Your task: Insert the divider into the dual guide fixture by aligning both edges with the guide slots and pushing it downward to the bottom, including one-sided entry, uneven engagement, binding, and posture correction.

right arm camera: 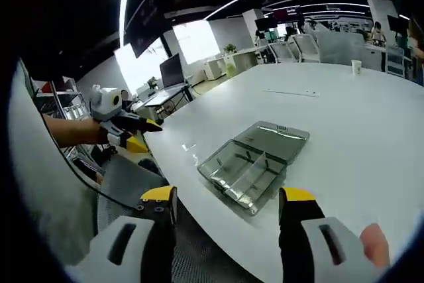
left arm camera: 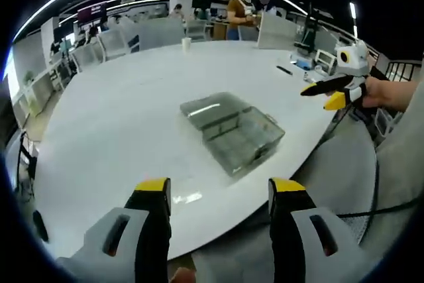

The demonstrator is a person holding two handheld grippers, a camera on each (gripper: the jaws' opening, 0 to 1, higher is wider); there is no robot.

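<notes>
A clear plastic compartment box (left arm camera: 232,130) lies on the white round table (left arm camera: 119,117) with its lid folded open flat beside it. Thin clear partitions stand inside the tray (right arm camera: 242,177); I cannot tell a loose divider from the fixed ones. My left gripper (left arm camera: 220,190) hovers over the table's near edge, short of the box, open and holding nothing. My right gripper (right arm camera: 228,197) is also open and empty, off the table's edge facing the box. Each gripper appears in the other's view, held in a hand: the right gripper (left arm camera: 328,92) and the left gripper (right arm camera: 129,127).
A paper cup (left arm camera: 186,42) stands at the far side of the table, and a thin dark pen-like item (left arm camera: 285,69) lies near the right edge. Office chairs (left arm camera: 112,41), desks with monitors (right arm camera: 171,71) and people surround the table.
</notes>
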